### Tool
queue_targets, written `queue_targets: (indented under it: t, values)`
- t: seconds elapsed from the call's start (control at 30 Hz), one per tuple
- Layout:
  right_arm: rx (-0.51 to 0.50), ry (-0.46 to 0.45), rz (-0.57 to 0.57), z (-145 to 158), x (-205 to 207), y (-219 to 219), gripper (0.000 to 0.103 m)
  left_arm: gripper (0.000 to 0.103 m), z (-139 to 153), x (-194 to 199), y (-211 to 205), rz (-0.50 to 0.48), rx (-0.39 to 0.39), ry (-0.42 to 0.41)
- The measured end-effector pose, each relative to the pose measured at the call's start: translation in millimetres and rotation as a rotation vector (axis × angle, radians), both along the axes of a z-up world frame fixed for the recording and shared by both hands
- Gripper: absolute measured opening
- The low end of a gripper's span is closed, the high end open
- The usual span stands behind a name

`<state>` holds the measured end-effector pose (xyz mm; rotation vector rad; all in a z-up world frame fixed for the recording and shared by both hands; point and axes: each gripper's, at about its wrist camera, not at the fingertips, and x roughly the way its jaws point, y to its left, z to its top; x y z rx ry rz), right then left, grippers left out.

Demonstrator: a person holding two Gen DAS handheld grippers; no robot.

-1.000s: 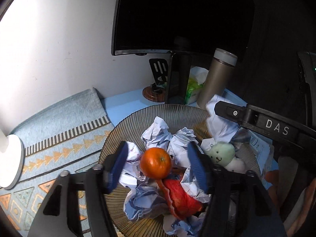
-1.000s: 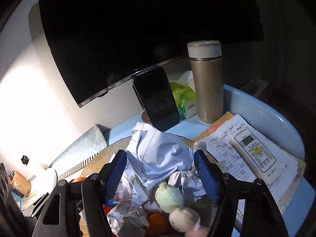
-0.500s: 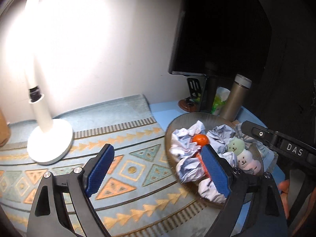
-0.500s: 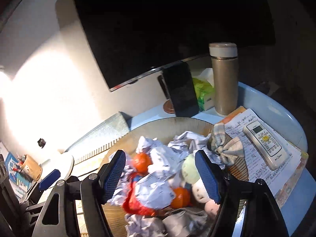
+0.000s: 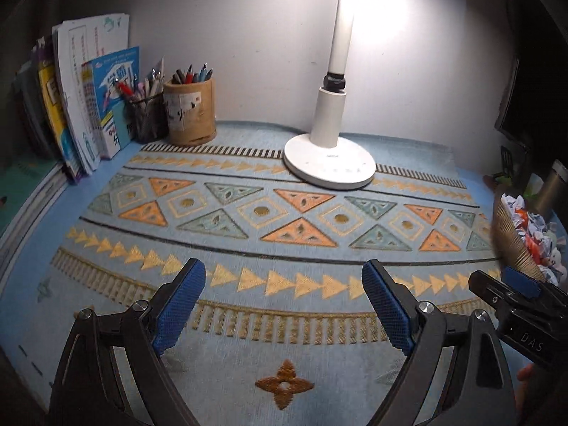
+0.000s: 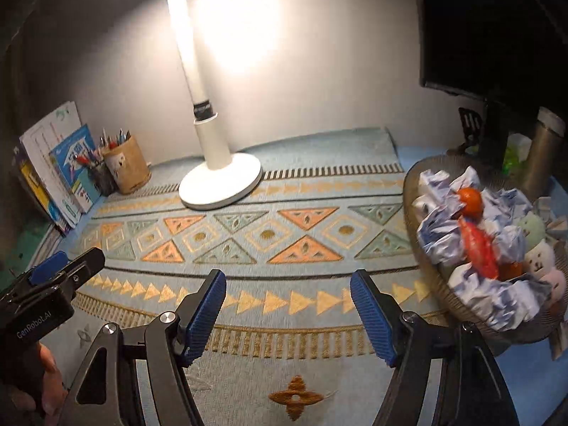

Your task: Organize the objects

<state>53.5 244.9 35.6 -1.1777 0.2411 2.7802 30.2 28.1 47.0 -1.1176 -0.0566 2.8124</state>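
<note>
A woven basket (image 6: 448, 298) stands at the right of the patterned mat (image 6: 269, 234). It holds several crumpled paper balls (image 6: 440, 230), an orange (image 6: 470, 200), a red wrapper (image 6: 477, 246) and small plush toys (image 6: 532, 229). My right gripper (image 6: 287, 291) hovers open above the mat's front part, left of the basket, with nothing between its blue pads. My left gripper (image 5: 284, 284) is open wider over the mat further left, also empty. Each gripper shows at the edge of the other's view: the left gripper (image 6: 53, 269) and the right gripper (image 5: 522, 285). In the left wrist view the basket (image 5: 511, 239) sits at the far right edge.
A white desk lamp (image 5: 330, 167) stands lit at the back of the mat. Two pen holders (image 5: 190, 113) and upright books (image 5: 88, 106) fill the back left corner. A dark monitor (image 6: 497, 25), a phone stand (image 6: 470, 124) and a thermos (image 6: 543, 149) stand behind the basket.
Both grippers have swung left, away from above the basket, to over the open mat. The left jaws stand wider than a second ago. The paper between the right pads is gone.
</note>
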Motion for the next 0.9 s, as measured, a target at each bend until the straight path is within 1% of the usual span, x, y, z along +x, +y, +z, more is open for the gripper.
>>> queue_targets:
  t: [0.07,0.13,0.2,0.27,0.33,0.43,0.57,0.7,0.77,0.9]
  values:
    - [-0.017,-0.057,0.028,-24,-8,-11,0.069,0.089,-19,-4,-2,0.007,-0.018,-0.028]
    - [-0.015,-0.102,0.037,-41,-16,-19,0.068,0.089,-31,-7,1,-0.002,-0.026,-0.045]
    - [-0.004,-0.12,0.035,-49,-19,-23,0.068,0.089,-38,-9,5,-0.018,-0.029,-0.054]
    - [0.017,-0.131,0.036,-55,-21,-26,0.068,0.089,-42,-11,12,-0.034,-0.056,-0.062]
    - [0.032,-0.138,0.026,-57,-22,-27,0.068,0.089,-44,-12,17,-0.047,-0.078,-0.071]
    - [0.049,-0.133,0.002,-56,-21,-25,0.068,0.089,-46,-12,22,-0.07,-0.091,-0.071]
    - [0.069,-0.138,-0.007,-55,-23,-27,0.068,0.089,-51,-12,27,-0.084,-0.122,-0.095]
    - [0.067,-0.143,-0.012,-56,-24,-25,0.068,0.089,-52,-11,30,-0.085,-0.148,-0.1]
    - [0.065,-0.144,-0.015,-57,-25,-25,0.068,0.089,-54,-13,29,-0.072,-0.153,-0.112]
    - [0.079,-0.148,-0.019,-57,-25,-27,0.068,0.09,-58,-18,25,-0.058,-0.139,-0.143]
